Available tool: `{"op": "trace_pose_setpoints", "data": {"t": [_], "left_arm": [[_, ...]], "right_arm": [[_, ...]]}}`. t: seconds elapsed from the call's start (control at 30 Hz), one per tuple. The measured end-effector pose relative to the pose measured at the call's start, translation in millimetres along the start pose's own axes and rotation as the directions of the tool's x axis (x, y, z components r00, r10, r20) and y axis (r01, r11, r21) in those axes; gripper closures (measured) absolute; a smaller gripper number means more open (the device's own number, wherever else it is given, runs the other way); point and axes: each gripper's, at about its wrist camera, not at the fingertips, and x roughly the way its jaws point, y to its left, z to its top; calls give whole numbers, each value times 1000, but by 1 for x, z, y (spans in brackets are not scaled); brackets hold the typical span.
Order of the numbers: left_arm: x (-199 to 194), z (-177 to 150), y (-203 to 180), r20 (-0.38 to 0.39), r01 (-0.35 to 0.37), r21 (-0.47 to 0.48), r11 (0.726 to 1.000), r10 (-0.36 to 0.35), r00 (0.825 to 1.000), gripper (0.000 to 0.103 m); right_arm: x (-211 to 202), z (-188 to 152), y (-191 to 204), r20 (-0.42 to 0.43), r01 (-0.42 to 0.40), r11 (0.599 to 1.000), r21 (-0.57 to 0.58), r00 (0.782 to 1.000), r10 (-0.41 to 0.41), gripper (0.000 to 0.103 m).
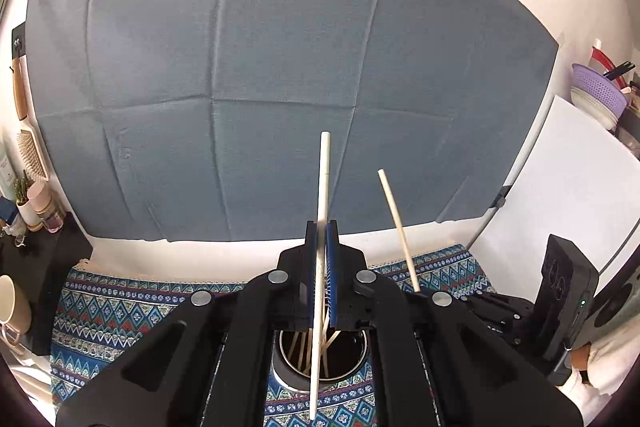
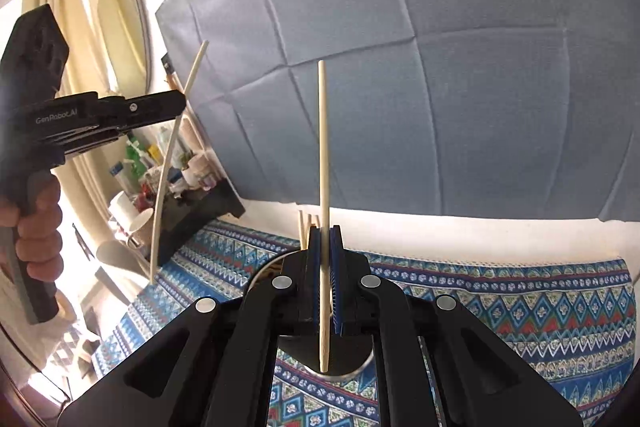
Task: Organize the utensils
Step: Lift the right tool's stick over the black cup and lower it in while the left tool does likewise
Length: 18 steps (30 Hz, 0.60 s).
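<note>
Two tools level, left tool point(image 1: 322, 227) clamping white chopstick point(image 1: 324, 179) upright, right tool point(image 2: 325, 231) clamping wooden chopstick point(image 2: 322, 147)

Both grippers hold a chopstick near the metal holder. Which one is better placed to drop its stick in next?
Probably right. The right gripper holds its chopstick upright, tip over the metal holder. The left gripper's chopstick reaches past the rim onto the cloth.
</note>
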Motion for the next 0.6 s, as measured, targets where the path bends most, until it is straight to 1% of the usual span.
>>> {"op": "trace_pose_setpoints", "data": {"t": [0.17, 0.23, 0.37, 0.43, 0.47, 0.53, 0.6], "left_arm": [[10, -8, 15, 66, 57, -70, 996, -52, 996, 98], [16, -12, 19, 80, 78, -90, 993, -70, 994, 98], [30, -21, 22, 106, 88, -83, 993, -79, 991, 98], [34, -26, 22, 134, 103, -71, 992, -93, 987, 98], [38, -28, 24, 143, 119, -80, 990, -107, 984, 98], [44, -34, 28, 165, 141, -98, 985, -123, 979, 98], [48, -39, 31, 193, 160, -94, 983, -140, 971, 98]], "right_arm": [[16, 0, 9, 36, -51, 999, -10, 998, 51, 98], [21, 1, 11, 49, -69, 997, -16, 996, 70, 98], [31, 0, 14, 80, -99, 995, -28, 992, 101, 98], [35, -1, 13, 97, -107, 994, -27, 989, 109, 98], [39, -1, 13, 100, -104, 994, -26, 989, 106, 98], [46, -3, 11, 97, -107, 994, -14, 989, 107, 98], [55, -6, 10, 89, -105, 994, -5, 990, 105, 98]]}}
